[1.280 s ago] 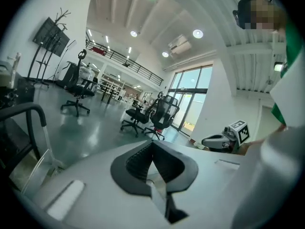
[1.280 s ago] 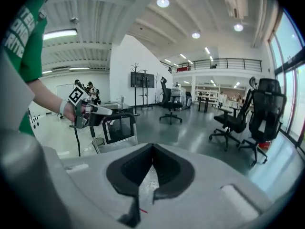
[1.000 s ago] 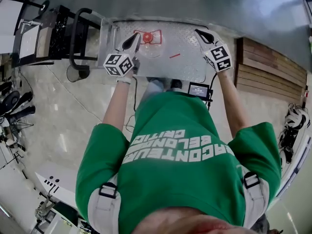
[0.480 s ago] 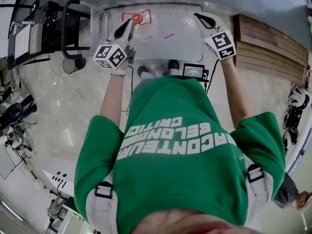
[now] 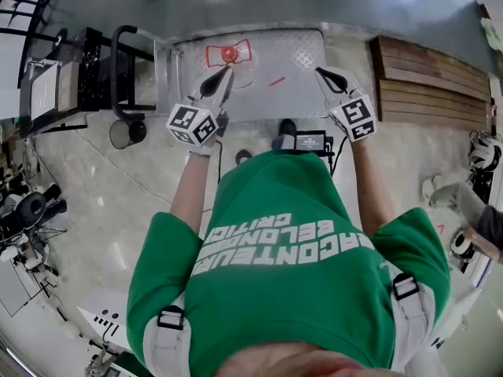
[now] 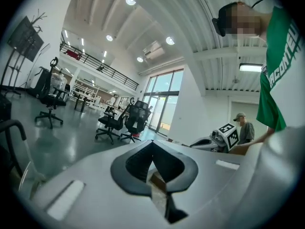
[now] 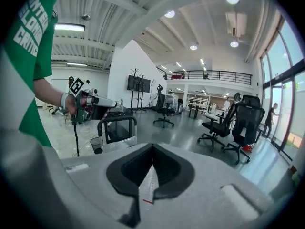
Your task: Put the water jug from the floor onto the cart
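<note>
A metal-plate cart [image 5: 292, 93] stands in front of me in the head view. On its far left part a red cap [image 5: 229, 53] sits inside a red tape outline; it looks like the top of the clear water jug seen from above. My left gripper [image 5: 222, 75] hovers just short of that cap, shut and empty. My right gripper [image 5: 322, 73] hangs over the cart's right side, also shut with nothing in it. In the left gripper view the jaws [image 6: 152, 144] meet on nothing. The right gripper view shows the same [image 7: 152, 148], with the left gripper [image 7: 97, 101] beyond.
The cart's black handle [image 5: 118, 61] rises at its left end, a dark rack [image 5: 55, 77] beyond it. A wooden pallet [image 5: 432, 77] lies to the right. A small bin [image 5: 126, 132] stands on the floor. Office chairs [image 7: 243, 123] and another person [image 6: 243, 128] are farther off.
Both grippers have drawn back a little from the far part of the cart toward its near edge. Each stays shut and empty; the red cap keeps its place.
</note>
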`<state>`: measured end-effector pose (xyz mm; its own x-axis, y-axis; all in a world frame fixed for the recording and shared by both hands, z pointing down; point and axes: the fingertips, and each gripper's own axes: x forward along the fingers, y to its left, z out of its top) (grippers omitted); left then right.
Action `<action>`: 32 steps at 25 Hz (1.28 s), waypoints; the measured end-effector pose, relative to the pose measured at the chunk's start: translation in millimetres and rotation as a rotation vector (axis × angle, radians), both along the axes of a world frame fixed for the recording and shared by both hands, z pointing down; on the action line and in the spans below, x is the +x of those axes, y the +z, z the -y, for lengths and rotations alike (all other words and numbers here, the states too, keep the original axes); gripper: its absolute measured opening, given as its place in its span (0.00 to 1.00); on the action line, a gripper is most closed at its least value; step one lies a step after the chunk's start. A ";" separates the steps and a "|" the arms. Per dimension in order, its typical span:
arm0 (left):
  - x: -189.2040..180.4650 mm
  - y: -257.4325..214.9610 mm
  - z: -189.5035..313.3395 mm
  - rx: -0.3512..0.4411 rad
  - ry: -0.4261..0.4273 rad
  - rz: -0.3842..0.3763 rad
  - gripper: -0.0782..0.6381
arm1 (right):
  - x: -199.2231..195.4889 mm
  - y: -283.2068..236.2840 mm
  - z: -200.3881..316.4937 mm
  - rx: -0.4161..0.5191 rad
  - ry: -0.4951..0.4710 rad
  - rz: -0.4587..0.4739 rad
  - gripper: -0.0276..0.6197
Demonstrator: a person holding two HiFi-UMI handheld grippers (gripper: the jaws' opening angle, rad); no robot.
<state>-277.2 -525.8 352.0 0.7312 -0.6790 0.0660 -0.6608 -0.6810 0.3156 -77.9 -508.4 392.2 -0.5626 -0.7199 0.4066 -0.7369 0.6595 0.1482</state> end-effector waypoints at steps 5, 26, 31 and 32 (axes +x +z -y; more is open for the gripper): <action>-31.9 2.0 -34.1 0.014 0.035 -0.008 0.13 | -36.5 -1.6 -42.6 0.007 0.033 0.003 0.03; -65.4 1.1 -90.8 0.053 0.144 -0.009 0.13 | -77.6 -18.1 -102.1 0.053 0.114 -0.032 0.03; -64.0 2.5 -87.3 0.055 0.152 -0.004 0.13 | -79.9 -19.8 -91.7 0.057 0.107 -0.031 0.03; -62.5 3.9 -86.6 0.055 0.152 -0.003 0.13 | -78.7 -18.4 -90.3 0.056 0.105 -0.031 0.03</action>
<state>-339.7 -439.1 355.8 0.8262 -0.5626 0.0296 -0.5477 -0.7897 0.2764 -156.6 -418.1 373.8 -0.4707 -0.7963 0.3798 -0.7960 0.5690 0.2065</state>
